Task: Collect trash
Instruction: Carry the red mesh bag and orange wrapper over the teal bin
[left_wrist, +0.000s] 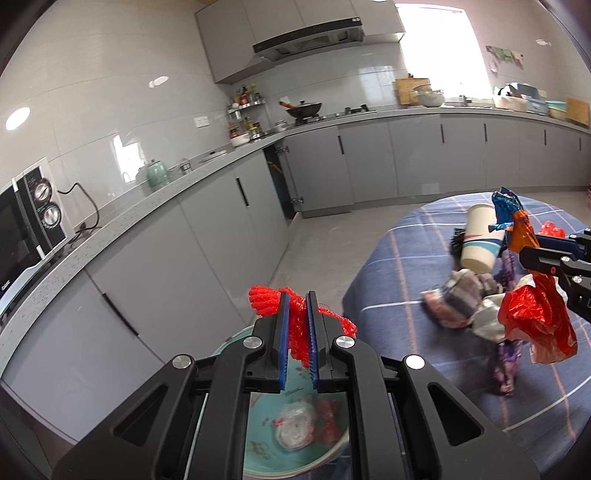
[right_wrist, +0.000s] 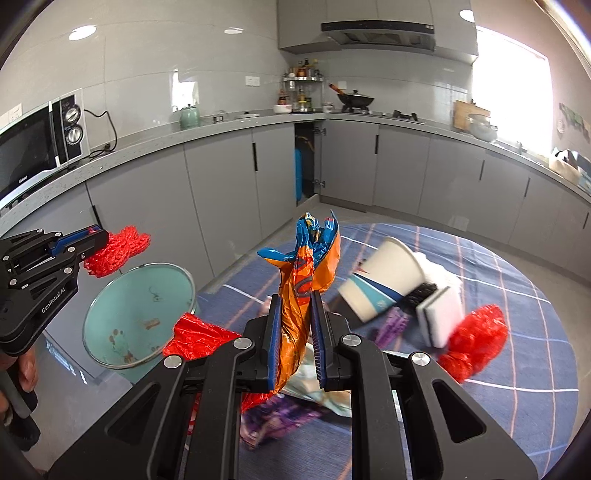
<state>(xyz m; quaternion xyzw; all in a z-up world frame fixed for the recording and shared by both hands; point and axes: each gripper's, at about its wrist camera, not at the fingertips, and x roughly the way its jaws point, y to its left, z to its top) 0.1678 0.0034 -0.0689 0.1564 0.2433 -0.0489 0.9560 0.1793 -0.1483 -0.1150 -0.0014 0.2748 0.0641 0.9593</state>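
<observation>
My left gripper (left_wrist: 298, 295) is shut on a bunch of red mesh netting (left_wrist: 266, 299). It hangs just above a teal bin (left_wrist: 229, 339) that holds a white wad and red scraps. In the right wrist view the same gripper (right_wrist: 103, 240) holds the netting (right_wrist: 118, 251) over the bin's far rim (right_wrist: 147, 288). My right gripper (right_wrist: 295, 295) is shut on an orange and blue snack wrapper (right_wrist: 306, 258), beside the bin and over the table. A red plastic bag (left_wrist: 535, 317) dangles below that gripper (left_wrist: 530, 246).
A round table with a blue plaid cloth (right_wrist: 517, 369) carries a tipped paper cup (right_wrist: 384, 284), a white sponge (right_wrist: 439, 314), another red net (right_wrist: 476, 339) and purple wrappers (right_wrist: 280, 417). Grey kitchen cabinets (right_wrist: 221, 177) and a microwave (right_wrist: 33, 147) stand behind.
</observation>
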